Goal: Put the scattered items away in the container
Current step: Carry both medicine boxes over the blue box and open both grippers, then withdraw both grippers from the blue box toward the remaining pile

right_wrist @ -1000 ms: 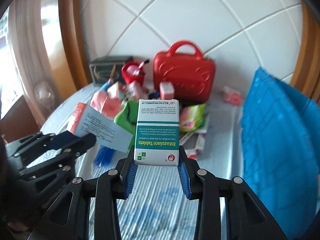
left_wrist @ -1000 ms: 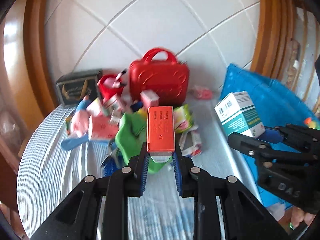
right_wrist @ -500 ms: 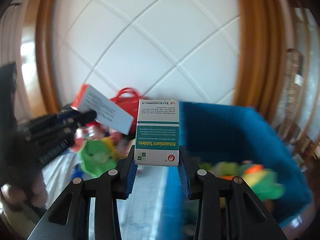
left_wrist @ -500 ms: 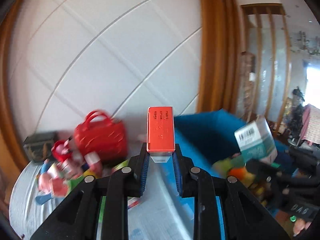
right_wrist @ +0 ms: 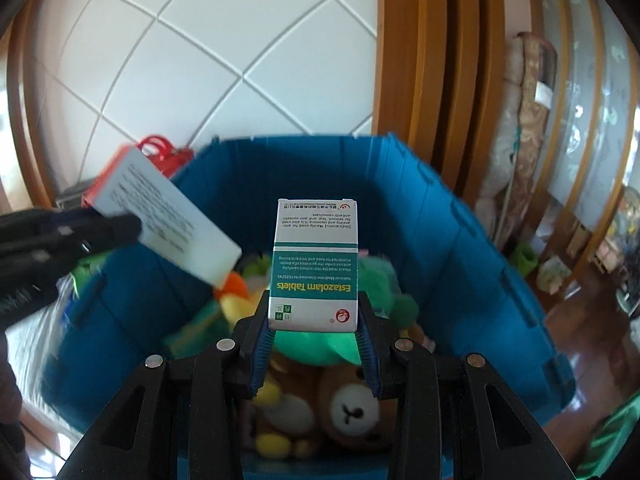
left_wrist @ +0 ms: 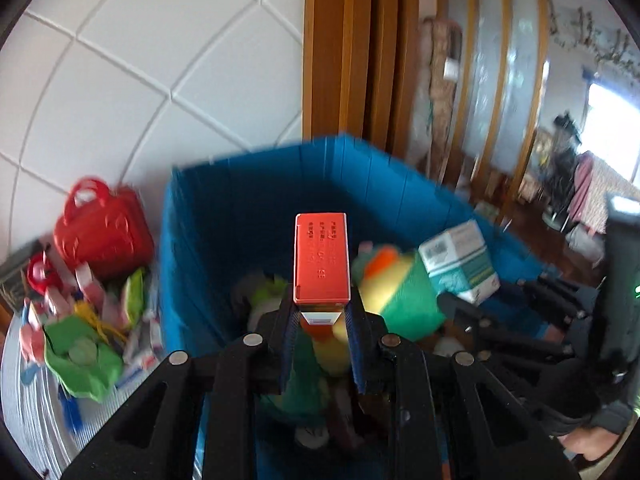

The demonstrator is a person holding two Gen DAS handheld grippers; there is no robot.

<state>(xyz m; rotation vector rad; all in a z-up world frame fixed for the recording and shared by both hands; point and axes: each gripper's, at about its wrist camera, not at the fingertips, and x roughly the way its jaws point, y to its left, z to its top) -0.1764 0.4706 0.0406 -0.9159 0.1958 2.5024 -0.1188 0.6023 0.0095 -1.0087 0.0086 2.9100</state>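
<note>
left gripper [left_wrist: 320, 332]: jaws clamped on long orange cardboard box [left_wrist: 320, 258], long axis pointing forward, above blue plastic bin [right_wrist: 460, 216]. right gripper [right_wrist: 314, 344]: jaws gripping white-teal tablet carton [right_wrist: 314, 264], lengthwise forward, over bin's plush toys [right_wrist: 352, 404].

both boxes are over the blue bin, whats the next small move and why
Probably open both jaws and drop them. The left gripper grips the orange box, the right gripper the teal-and-white box, and both hang above the soft toys inside the blue bin.

orange box [left_wrist: 320, 258] and teal-white tablet box [right_wrist: 314, 266] upright above toy-filled blue container [right_wrist: 460, 216].
</note>
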